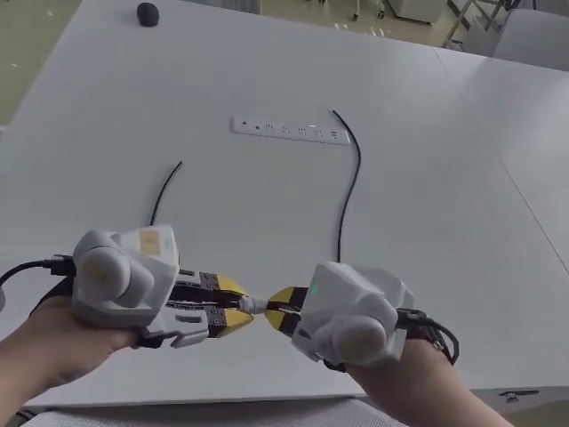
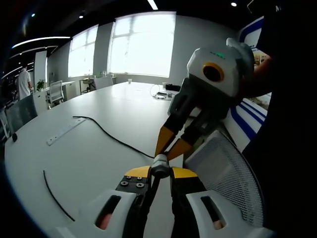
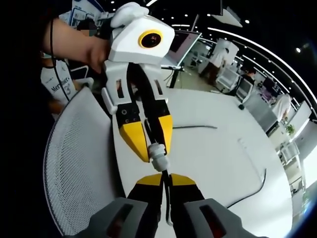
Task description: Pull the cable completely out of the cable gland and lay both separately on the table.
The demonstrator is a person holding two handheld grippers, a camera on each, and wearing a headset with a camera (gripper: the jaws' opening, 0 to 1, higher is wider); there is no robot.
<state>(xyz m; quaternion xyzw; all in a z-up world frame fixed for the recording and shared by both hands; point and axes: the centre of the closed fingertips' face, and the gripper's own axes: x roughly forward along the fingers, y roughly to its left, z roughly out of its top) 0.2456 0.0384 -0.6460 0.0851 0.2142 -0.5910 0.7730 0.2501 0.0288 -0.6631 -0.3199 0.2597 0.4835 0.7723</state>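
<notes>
Cable gland (image 1: 260,305), white, held over the near part of the tabletop (image 1: 427,222): it sits at 3 o'clock from the left tool (image 1: 244,305), whose jaws are clamped on it. The cable (image 3: 166,188) is mostly hidden, showing as a thin dark strand pinched between the closed jaws of the right tool (image 1: 276,310), at 3 o'clock from the gland. A power strip (image 1: 289,131) lies at 12 o'clock.

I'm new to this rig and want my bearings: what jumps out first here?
Two grippers meet tip to tip at the near edge of the table: the left gripper pinches a small white gland, the right gripper the cable at it. Farther back lies a white power strip, a black cord beside it.
</notes>
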